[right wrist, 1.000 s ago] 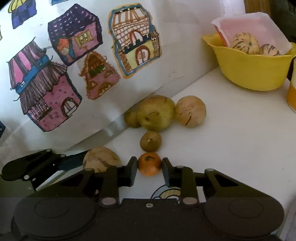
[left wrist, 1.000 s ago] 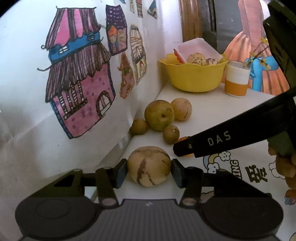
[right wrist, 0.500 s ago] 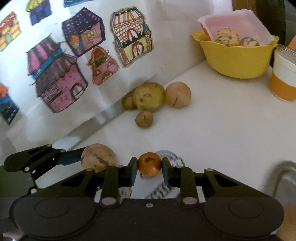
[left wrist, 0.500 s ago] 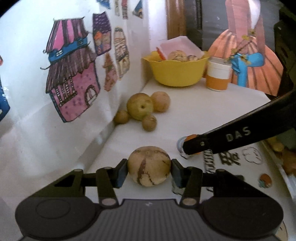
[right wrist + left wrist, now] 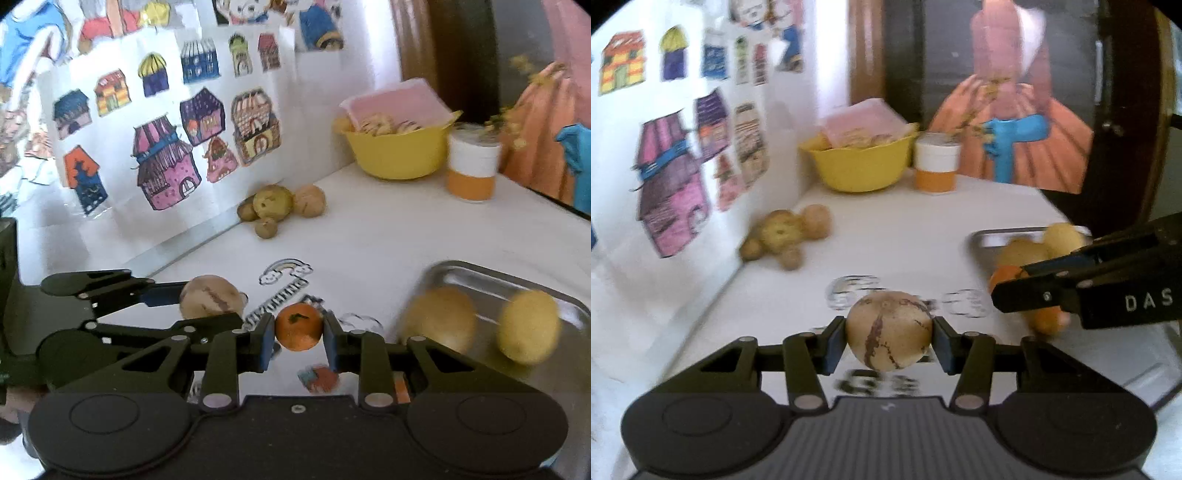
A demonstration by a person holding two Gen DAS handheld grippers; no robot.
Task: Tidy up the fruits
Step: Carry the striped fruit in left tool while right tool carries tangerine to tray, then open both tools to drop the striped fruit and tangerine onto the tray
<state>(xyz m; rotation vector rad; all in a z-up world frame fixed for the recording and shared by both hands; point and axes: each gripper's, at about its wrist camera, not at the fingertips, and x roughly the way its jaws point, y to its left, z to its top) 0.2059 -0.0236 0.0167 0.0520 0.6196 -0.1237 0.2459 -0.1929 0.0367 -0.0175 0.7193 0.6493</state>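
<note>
My left claw [image 5: 889, 341] grips a striped melon [image 5: 888, 339] at lower centre; my right claw [image 5: 298, 334] clamps a tangerine [image 5: 298, 331], both lifted clear of the surface [image 5: 388, 236], presumably bound for the metal tray [image 5: 491, 277] lower right.

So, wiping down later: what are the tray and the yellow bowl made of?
The tray looks like bare polished metal, probably steel: its raised rim shines and the base mirrors the fruit. The yellow bowl looks like moulded plastic, evenly coloured with a soft sheen and wavy rim.
</note>
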